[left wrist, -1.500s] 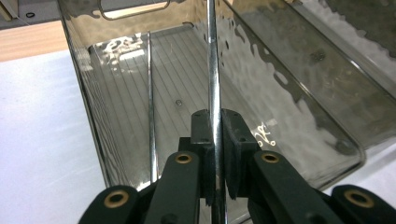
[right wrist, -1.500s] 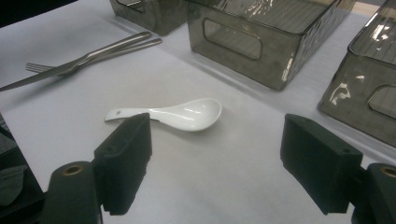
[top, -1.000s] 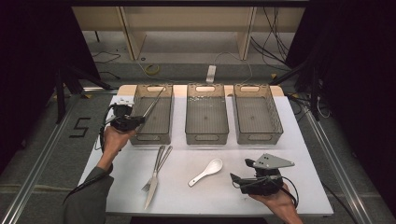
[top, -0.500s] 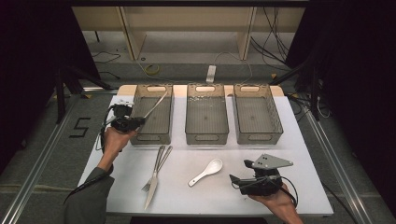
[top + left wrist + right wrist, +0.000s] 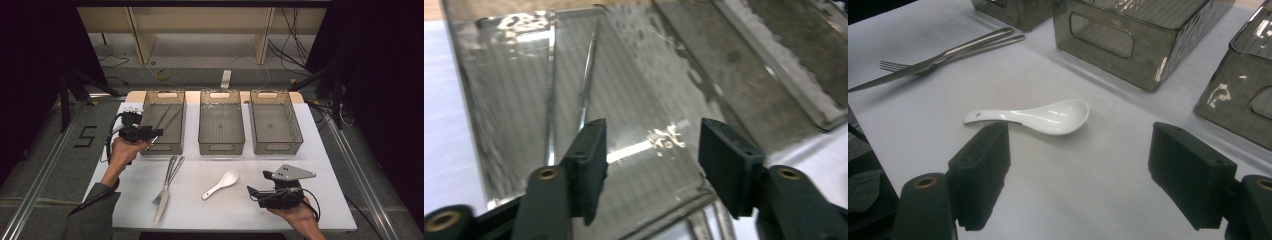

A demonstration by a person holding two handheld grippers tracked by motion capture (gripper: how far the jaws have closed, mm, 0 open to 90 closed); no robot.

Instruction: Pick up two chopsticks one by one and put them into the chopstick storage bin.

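both jaws gape; floor mark (image 5: 86, 136) reads "5".

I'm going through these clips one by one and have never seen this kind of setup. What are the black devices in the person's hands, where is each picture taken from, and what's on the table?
There is no robot here. A person holds a hand-held two-jaw gripper in each hand. The big picture comes from a fixed camera above the person's side of the table. The other two come from small cameras riding on each gripper, looking along its black jaws.

The left gripper hovers at the near edge of the left bin, jaws apart and holding nothing; two thin metal sticks lie inside that bin. The right gripper rests low near the table's front, jaws open, facing a white ceramic spoon.

Also on the white table: a middle bin and a right bin, plus a fork and a knife lying together.
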